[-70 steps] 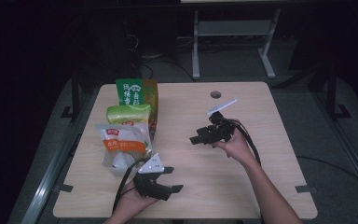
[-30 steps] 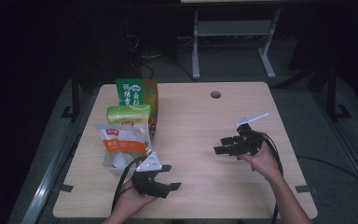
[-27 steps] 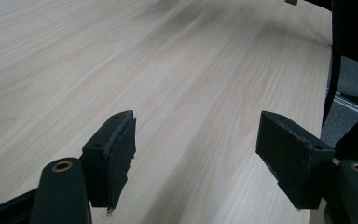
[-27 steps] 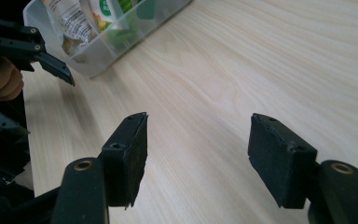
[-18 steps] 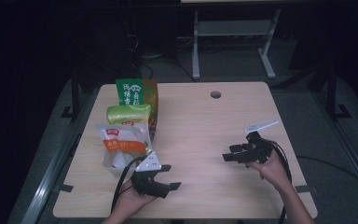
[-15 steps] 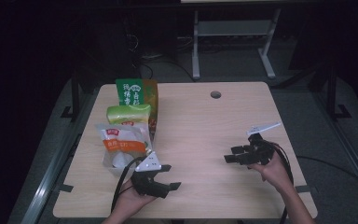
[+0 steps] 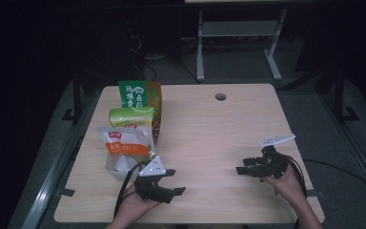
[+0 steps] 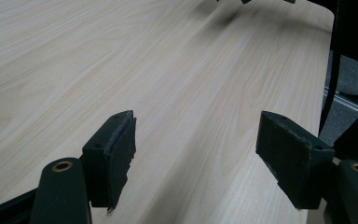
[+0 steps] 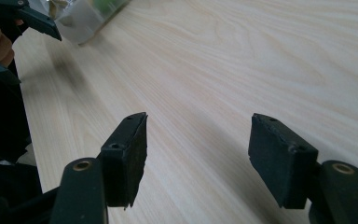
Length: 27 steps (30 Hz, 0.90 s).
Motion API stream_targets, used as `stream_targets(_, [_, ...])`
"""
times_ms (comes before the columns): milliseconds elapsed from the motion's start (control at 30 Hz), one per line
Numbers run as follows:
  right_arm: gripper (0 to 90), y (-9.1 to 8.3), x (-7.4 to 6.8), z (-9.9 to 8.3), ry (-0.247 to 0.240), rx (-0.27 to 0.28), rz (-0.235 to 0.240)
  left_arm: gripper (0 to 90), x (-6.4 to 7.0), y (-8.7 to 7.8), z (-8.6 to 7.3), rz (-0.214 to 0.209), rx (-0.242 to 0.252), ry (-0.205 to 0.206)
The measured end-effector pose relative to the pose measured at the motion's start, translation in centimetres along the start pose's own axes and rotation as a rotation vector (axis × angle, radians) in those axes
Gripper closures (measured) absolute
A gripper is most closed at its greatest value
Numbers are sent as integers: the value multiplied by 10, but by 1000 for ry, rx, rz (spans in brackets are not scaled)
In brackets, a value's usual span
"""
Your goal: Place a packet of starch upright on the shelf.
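Observation:
Three snack bags lie in a row at the table's left: a green and orange bag farthest, a light green bag in the middle, a white and orange bag nearest. My left gripper rests low near the front edge, just right of the white bag, open with only bare wood between its jaws. My right gripper sits at the front right, pointing left, also open and holding nothing. The white bag's corner appears far off in the right gripper view.
The wooden table has a round cable hole near its far edge. A metal stand rises on the dark floor behind. The left hand with its gripper is at the right gripper view's left edge.
My right gripper has travelled from the table's far middle back and down to the front right. The left gripper and the bags have stayed put.

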State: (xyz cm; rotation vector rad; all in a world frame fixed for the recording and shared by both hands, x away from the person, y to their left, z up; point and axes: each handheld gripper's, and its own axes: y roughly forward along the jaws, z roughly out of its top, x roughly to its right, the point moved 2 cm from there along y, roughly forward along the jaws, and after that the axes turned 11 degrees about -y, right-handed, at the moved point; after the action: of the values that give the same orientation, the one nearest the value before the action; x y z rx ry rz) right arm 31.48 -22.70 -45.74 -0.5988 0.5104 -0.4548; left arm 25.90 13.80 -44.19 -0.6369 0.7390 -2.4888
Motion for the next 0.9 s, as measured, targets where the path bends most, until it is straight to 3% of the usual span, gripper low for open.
stream_targets(900, [341,-14,-6,-32,24,59,-34,282,5,7,-6,-14,-32,18])
